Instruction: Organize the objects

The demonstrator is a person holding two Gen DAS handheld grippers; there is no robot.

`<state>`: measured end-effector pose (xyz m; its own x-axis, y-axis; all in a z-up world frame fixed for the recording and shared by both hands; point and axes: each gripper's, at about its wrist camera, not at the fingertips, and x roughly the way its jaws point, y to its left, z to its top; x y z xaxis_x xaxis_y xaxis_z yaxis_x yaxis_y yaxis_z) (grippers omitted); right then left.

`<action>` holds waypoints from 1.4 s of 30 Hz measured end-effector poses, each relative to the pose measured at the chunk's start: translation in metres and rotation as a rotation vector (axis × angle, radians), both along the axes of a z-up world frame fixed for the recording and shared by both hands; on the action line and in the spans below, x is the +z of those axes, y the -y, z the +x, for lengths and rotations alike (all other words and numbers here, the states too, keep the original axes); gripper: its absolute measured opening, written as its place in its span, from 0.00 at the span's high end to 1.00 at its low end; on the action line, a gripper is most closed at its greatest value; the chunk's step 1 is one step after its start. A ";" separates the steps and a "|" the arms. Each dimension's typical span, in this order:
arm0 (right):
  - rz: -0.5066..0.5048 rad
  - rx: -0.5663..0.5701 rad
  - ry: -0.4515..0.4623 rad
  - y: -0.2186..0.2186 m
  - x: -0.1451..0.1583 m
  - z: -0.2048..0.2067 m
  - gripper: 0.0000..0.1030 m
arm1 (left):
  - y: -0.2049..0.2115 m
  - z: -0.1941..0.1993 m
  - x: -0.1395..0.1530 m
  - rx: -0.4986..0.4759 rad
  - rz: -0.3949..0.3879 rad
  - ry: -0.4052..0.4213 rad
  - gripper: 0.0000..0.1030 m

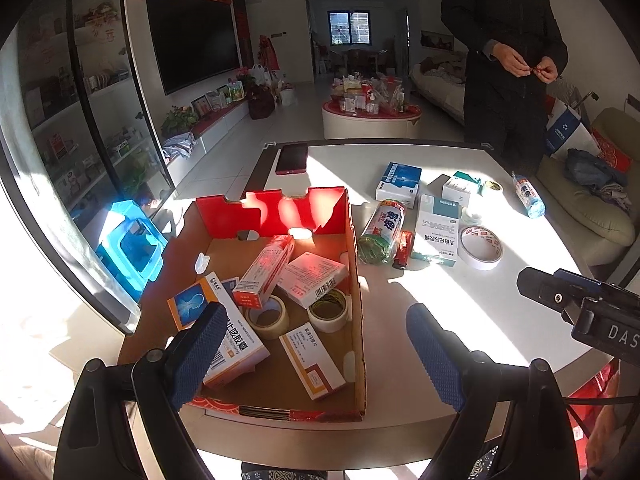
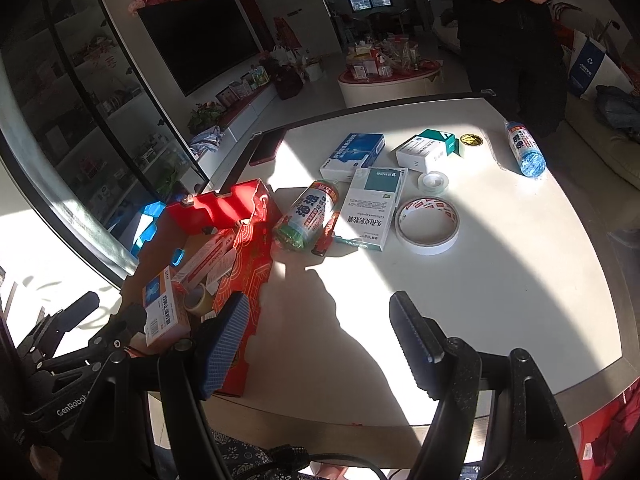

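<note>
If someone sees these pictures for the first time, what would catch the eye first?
Probably the red cardboard box at the table's left edge, its red back wall lit by sun, holding medicine boxes and two tape rolls. Next, the loose items right of it on the white table: a lying bottle, a white and teal medicine box and a wide tape ring.

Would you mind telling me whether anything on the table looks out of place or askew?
Nothing is spilled or damaged. The green-capped bottle and the blue-capped bottle lie on their sides on the white table, and the medicine boxes in the red cardboard tray are piled crookedly.
</note>
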<state>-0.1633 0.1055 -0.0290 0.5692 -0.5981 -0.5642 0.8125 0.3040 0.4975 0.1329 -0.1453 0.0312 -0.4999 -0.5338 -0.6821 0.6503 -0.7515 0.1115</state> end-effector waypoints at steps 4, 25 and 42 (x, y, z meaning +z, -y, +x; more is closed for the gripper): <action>0.051 -0.087 -0.007 0.011 -0.017 -0.033 0.30 | 0.028 0.005 0.001 0.046 0.132 -0.028 0.08; 0.333 -0.284 0.000 0.031 -0.129 -0.146 0.30 | -0.015 -0.125 -0.061 -0.200 0.553 0.167 0.08; 0.347 -0.260 -0.015 0.022 -0.134 -0.142 0.30 | -0.020 -0.096 -0.088 -0.191 0.618 0.205 0.08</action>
<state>-0.3049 0.0831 -0.1632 0.4145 -0.4938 -0.7644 0.8481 -0.0952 0.5213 0.0368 -0.1251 -0.0573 -0.3744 0.0697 -0.9246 0.5114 -0.8163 -0.2686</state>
